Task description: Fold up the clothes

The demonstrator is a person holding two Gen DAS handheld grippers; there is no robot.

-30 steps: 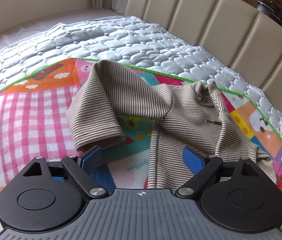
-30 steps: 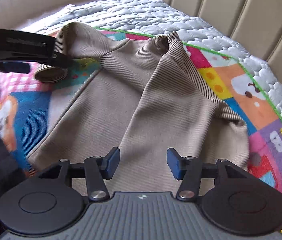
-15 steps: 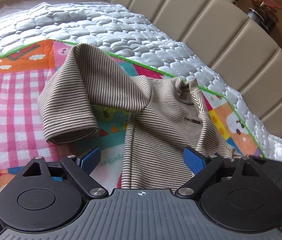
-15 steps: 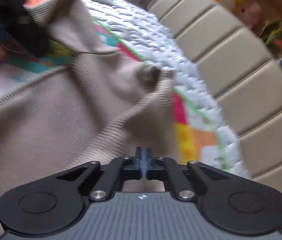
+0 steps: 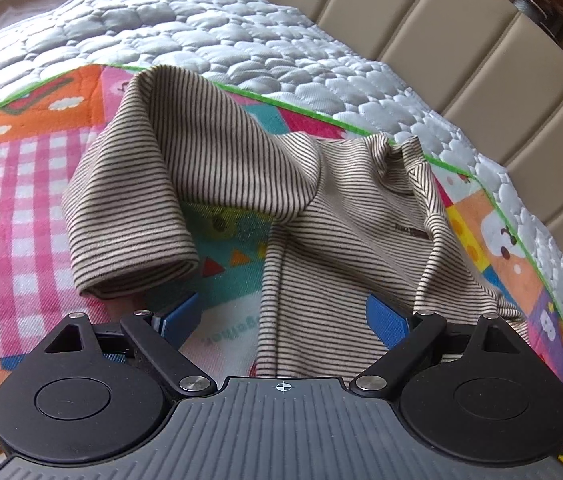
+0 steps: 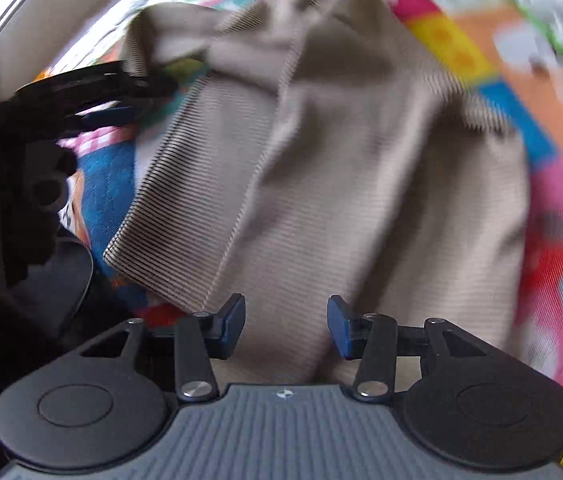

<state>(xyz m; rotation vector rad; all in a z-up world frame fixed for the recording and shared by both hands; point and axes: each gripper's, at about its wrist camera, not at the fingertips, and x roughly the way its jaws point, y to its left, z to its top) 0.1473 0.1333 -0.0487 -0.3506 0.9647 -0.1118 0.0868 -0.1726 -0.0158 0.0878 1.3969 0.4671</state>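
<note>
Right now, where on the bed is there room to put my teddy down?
The pink checked part of the play mat, left of the striped shirt's folded sleeve, is bare. So is the quilted bedspread between the mat and the padded headboard. It's crowded near the shirt's body, where the left gripper hovers.

The right claw (image 6: 286,322), its jaws opening with nothing pinched, hangs over a striped beige shirt (image 6: 321,184) on a colourful play mat (image 6: 561,184); the left claw (image 6: 93,96) shows at left.
</note>
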